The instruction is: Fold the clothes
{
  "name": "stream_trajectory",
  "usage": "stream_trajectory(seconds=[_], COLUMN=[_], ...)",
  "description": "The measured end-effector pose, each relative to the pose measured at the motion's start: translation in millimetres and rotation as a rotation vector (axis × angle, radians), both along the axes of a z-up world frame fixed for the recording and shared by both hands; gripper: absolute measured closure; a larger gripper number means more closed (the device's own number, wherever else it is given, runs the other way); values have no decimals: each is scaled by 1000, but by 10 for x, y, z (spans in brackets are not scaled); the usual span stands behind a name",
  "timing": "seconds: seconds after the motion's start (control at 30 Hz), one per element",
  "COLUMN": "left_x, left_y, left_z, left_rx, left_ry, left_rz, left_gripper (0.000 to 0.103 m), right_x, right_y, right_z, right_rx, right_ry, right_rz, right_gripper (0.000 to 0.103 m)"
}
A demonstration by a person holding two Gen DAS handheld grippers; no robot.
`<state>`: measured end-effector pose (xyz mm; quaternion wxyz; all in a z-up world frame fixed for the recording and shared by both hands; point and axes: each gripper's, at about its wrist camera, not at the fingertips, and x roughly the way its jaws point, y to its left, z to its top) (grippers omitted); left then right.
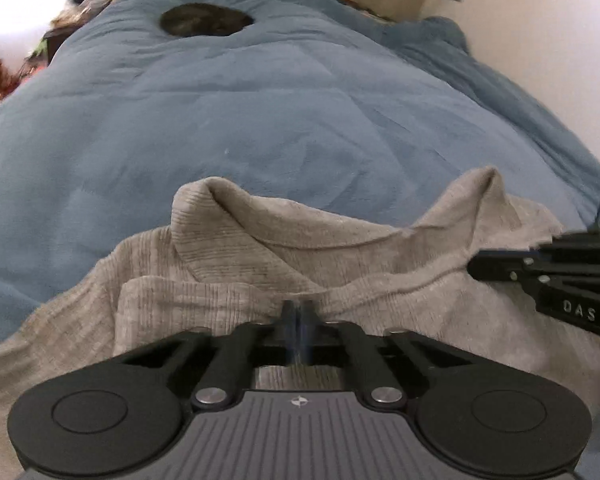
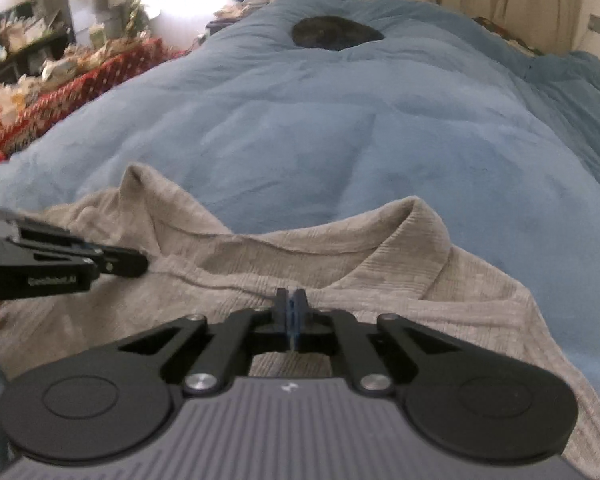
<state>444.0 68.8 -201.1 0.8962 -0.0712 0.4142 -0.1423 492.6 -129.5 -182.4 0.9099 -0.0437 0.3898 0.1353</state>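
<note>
A light grey ribbed garment (image 1: 260, 248) (image 2: 300, 256) lies on a blue duvet at the near edge of a bed, with its far edge folded over toward me and two corners sticking up. My left gripper (image 1: 299, 308) is shut, and the cloth puckers at its tips along a folded edge. From the right wrist view it (image 2: 142, 265) enters at the left, pinching that fold. My right gripper (image 2: 291, 298) is shut on the same folded edge further right. In the left wrist view it (image 1: 474, 268) comes in from the right.
The blue duvet (image 1: 260, 100) covers the whole bed beyond the garment. A dark round shape (image 1: 206, 20) (image 2: 336, 34) rests on it at the far end. A red patterned cloth with clutter (image 2: 80, 80) stands to the left, a pale wall (image 1: 540, 40) to the right.
</note>
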Motion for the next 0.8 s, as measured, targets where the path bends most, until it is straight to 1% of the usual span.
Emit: stream_trajectory(seconds=[0.13, 0.2, 0.27, 0.3, 0.33, 0.37, 0.4, 0.43, 0.47, 0.53, 0.6, 0.63, 0.7, 0.8], left_x=[-106, -62, 19, 28, 30, -10, -77, -150, -222, -336, -389, -394, -384, -353], left_y=[45, 64, 97, 135, 174, 229, 310, 397, 484, 705, 850, 907, 998, 1097], left_z=[169, 154, 92, 78, 68, 82, 111, 142, 173, 224, 237, 227, 202, 119], left_rx=[-19, -25, -54, -61, -65, -70, -89, -112, -134, -156, -134, -105, -73, -115], left_ry=[-116, -118, -57, -34, -15, -16, -25, -34, -44, -64, -73, -67, -44, 3], left_rz=[51, 71, 65, 66, 68, 71, 78, 84, 91, 135, 185, 206, 218, 242], left_gripper=[102, 102, 99, 96, 90, 87, 78, 71, 70, 70, 71, 75, 77, 82], right_x=[-16, 37, 65, 64, 26, -18, -78, -144, -212, -349, -475, -495, -498, -493], right_y=[-59, -85, -115, -136, -167, -205, -260, -323, -395, -585, -777, -864, -979, -1134], right_z=[15, -59, -111, -118, -78, -31, 37, 118, 191, 302, 398, 392, 343, 268], right_rx=[12, 16, 36, 46, 56, 67, 79, 90, 96, 82, 66, 57, 57, 59], right_ry=[-31, -1, 28, 34, 19, 2, -22, -47, -68, -90, -106, -95, -71, -38], right_rz=[-29, -38, -45, -47, -47, -48, -51, -55, -64, -105, -145, -163, -192, -233], right_gripper=[103, 101, 99, 92, 87, 77, 74, 73, 73, 73, 72, 72, 72, 72])
